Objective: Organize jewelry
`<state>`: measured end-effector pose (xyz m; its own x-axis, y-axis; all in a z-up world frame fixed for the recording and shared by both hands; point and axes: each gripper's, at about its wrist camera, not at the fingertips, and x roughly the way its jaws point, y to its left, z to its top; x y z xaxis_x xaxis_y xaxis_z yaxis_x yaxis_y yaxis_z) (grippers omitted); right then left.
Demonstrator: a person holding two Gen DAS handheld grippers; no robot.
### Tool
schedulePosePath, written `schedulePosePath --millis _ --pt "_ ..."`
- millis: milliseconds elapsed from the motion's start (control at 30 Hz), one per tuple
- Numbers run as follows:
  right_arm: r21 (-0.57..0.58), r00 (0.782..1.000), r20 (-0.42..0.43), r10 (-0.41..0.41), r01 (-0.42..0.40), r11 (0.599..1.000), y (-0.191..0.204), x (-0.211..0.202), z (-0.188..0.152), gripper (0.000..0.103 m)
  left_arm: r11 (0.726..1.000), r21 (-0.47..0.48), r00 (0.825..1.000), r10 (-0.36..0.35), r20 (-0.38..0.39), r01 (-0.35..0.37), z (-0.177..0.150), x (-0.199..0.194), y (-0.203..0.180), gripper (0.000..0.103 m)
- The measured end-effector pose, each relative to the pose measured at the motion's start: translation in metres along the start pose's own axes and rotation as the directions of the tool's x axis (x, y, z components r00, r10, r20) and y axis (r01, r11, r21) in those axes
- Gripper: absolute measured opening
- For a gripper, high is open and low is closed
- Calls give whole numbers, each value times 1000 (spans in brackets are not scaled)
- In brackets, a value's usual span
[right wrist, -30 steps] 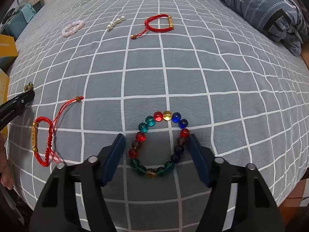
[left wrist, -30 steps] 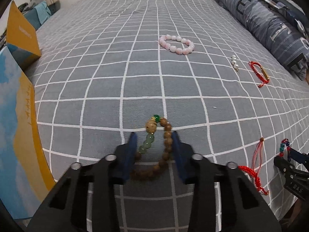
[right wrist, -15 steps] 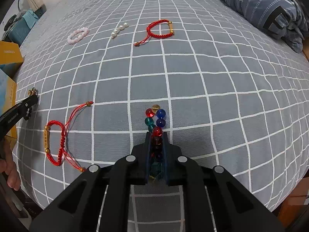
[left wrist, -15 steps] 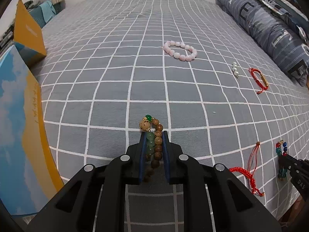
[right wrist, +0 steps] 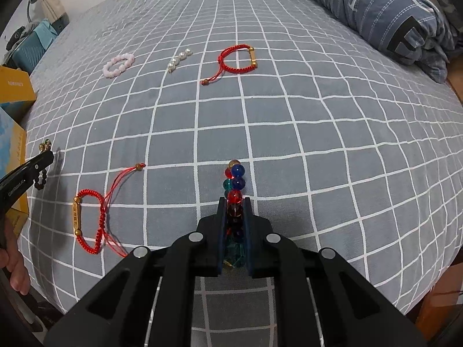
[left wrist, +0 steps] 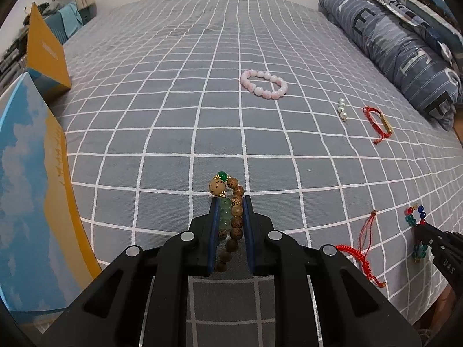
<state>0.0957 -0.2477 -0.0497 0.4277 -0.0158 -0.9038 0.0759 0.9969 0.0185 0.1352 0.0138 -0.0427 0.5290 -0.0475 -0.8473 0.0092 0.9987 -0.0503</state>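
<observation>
My left gripper (left wrist: 230, 202) is shut on a wooden bead bracelet (left wrist: 234, 202) with green and tan beads, squeezed flat between the jaws above the bed. My right gripper (right wrist: 234, 202) is shut on a multicoloured glass bead bracelet (right wrist: 235, 183), also squeezed flat. A red cord bracelet with a gold bar (right wrist: 86, 219) lies between the two grippers. Farther back lie a pink bead bracelet (left wrist: 263, 84), a short pearl string (left wrist: 342, 110) and a second red cord bracelet (left wrist: 380, 123).
The grey checked bedsheet (left wrist: 173, 115) covers the bed. A blue and yellow box (left wrist: 31, 188) and a yellow box (left wrist: 46, 52) stand at the left. A folded blue quilt (left wrist: 399, 43) lies along the right. The bed's front edge is close.
Both grippers have shut on their bracelets, which were lying round between open jaws, and have lifted slightly.
</observation>
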Motion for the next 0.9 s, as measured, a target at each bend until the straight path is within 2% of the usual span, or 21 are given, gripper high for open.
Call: schedulePosePath --millis 367,567,900 --pt "-1 999 44 -22 22 1000 1 -18 -3 9 1000 5 999 7 41 -8 -1 -18 -1 15" --pt "5 997 77 -7 7 1000 2 -29 -4 9 1000 8 998 -2 65 1 -1 -28 -3 15" --pt "18 985 172 11 -15 1000 1 -52 -1 9 1000 14 993 -23 114 21 -3 -53 -7 15"
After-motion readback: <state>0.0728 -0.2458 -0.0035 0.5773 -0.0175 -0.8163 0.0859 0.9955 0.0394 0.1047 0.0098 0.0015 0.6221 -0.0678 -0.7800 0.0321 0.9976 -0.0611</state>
